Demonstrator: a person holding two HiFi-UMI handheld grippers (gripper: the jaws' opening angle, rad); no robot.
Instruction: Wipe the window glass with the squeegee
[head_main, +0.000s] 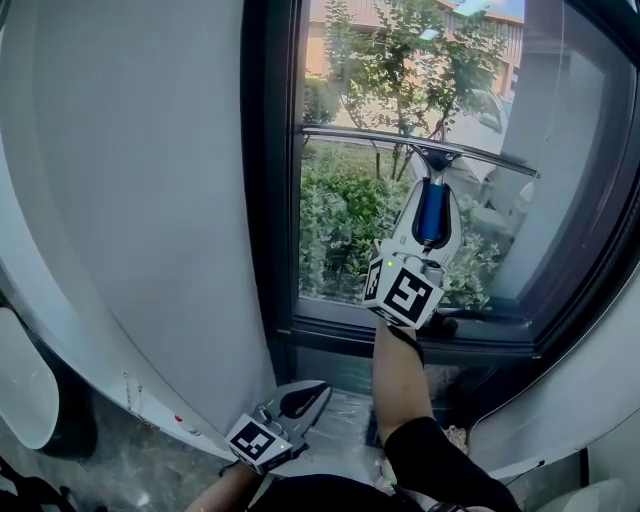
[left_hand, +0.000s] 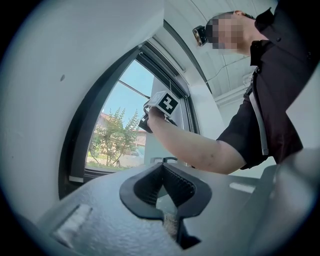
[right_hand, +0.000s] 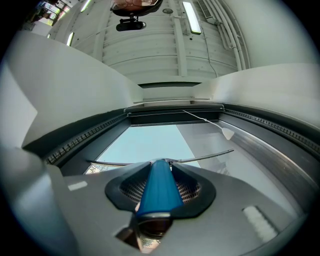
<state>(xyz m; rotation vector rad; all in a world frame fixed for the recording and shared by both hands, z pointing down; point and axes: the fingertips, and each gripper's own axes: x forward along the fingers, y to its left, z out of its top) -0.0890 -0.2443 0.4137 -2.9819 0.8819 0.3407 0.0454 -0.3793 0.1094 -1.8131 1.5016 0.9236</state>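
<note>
The squeegee has a blue handle (head_main: 432, 208) and a long thin blade (head_main: 420, 148). The blade lies slightly tilted across the upper part of the window glass (head_main: 350, 240). My right gripper (head_main: 432, 222) is raised in front of the pane and shut on that handle. In the right gripper view the blue handle (right_hand: 160, 187) fills the space between the jaws, with the blade (right_hand: 202, 158) beyond it. My left gripper (head_main: 308, 397) hangs low below the sill, shut with nothing in it. In the left gripper view its pads (left_hand: 176, 184) meet at the tips and the right gripper (left_hand: 162, 104) shows at the glass.
A white wall (head_main: 130, 200) runs along the left of the dark window frame (head_main: 268, 200). The dark sill (head_main: 400, 338) is below the glass. Bushes, trees and a parked car (head_main: 490, 115) lie outside. A white rounded object (head_main: 20, 390) is low on the left.
</note>
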